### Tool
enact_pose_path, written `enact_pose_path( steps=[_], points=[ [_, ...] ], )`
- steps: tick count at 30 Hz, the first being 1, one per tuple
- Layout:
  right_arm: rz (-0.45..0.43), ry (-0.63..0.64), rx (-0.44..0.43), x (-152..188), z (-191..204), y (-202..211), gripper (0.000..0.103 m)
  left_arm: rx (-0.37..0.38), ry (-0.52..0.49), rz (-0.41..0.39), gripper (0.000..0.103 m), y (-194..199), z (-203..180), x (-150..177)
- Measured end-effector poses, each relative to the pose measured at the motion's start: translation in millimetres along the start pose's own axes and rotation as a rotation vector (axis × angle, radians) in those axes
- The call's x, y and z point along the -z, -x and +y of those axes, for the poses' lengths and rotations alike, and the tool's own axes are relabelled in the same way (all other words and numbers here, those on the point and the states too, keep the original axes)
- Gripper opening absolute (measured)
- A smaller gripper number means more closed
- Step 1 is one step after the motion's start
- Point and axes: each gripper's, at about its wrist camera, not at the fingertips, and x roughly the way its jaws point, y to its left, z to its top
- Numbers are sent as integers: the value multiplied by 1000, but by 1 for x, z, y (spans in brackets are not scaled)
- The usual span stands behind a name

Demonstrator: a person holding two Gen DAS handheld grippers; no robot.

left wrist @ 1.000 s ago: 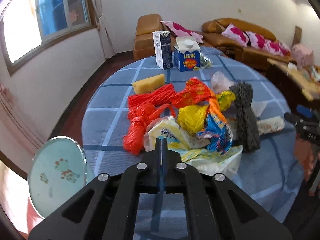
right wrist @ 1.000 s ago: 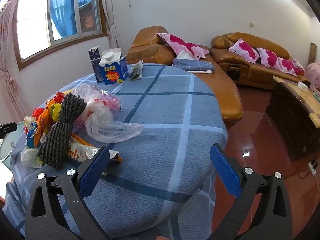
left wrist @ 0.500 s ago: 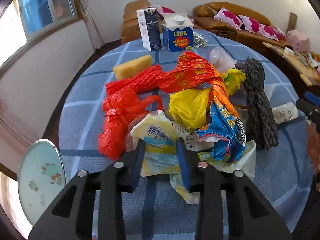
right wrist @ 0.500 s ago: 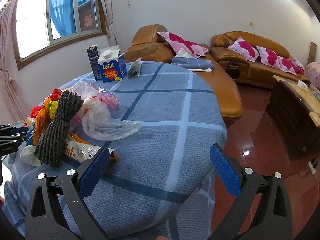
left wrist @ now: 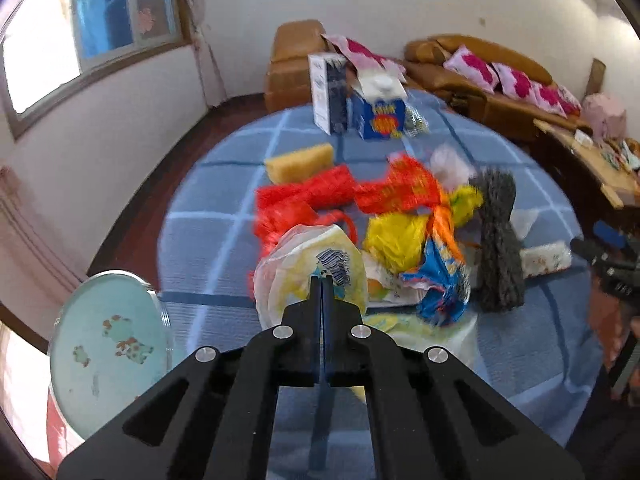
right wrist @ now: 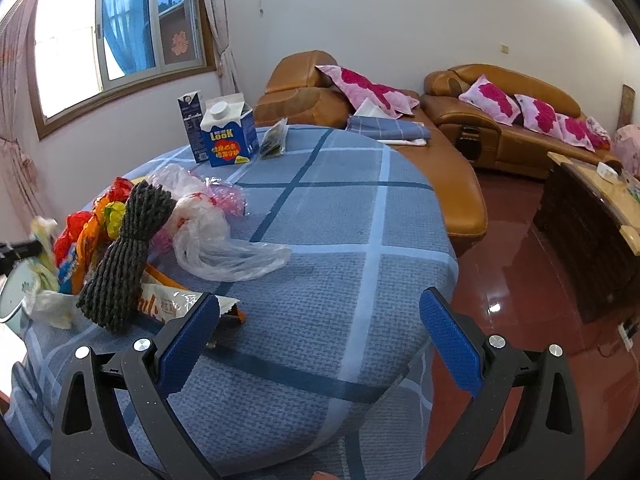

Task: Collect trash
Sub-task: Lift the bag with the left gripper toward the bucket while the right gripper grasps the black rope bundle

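A pile of trash lies on the blue checked tablecloth (left wrist: pixel 224 216): red net bags (left wrist: pixel 304 200), a yellow bag (left wrist: pixel 400 236), a blue snack wrapper (left wrist: pixel 440 280), a dark mesh roll (left wrist: pixel 498 240). My left gripper (left wrist: pixel 322 280) is shut on a yellow-and-white plastic wrapper (left wrist: pixel 316 268) and holds it lifted above the pile. My right gripper (right wrist: pixel 316 320) is open and empty over the table's near edge. In the right wrist view the mesh roll (right wrist: pixel 128 248) and a clear plastic bag (right wrist: pixel 224 248) lie to its left.
Two cartons (left wrist: pixel 360 108) and a yellow sponge (left wrist: pixel 300 164) stand on the far side of the table. A round pale-green bin lid (left wrist: pixel 108 356) sits low at the left. Brown sofas (right wrist: pixel 500 120) and a wooden side table (right wrist: pixel 592 224) are beyond.
My left gripper opened around the yellow-and-white wrapper, then shut on it and lifted it off the pile. The right gripper has hardly moved.
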Motion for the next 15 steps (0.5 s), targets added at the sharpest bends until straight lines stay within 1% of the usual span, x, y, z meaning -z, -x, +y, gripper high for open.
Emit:
enact_pose_path(
  steps=[7,12,15],
  points=[
    [-11,-8,-19,-9,6,3,98,-71,91,-81,0,44,32,-7],
    [-28,11,-52,-20,23,6,98,-117,112,-104,0,55,43,-9],
    [-21,25,-71,-25,34,2,97,-174,115,-105,0,54,48,-4]
  ],
)
